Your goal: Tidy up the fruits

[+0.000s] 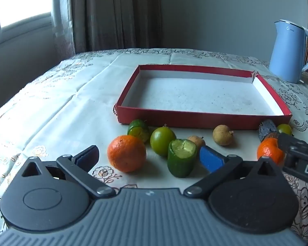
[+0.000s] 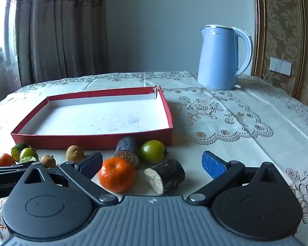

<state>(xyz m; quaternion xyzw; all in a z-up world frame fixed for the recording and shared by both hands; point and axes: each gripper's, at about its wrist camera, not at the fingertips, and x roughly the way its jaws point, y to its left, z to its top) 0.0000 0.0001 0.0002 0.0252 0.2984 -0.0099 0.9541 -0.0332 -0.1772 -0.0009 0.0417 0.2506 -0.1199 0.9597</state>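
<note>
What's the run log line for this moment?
left gripper open | right gripper open | red tray empty | fruits beside tray

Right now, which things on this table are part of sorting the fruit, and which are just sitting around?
For the job: red box, oranges, green fruits, small brown fruits, cut green pieces, dark cut pieces.

Just there: blue kettle, lace tablecloth, curtain.
</note>
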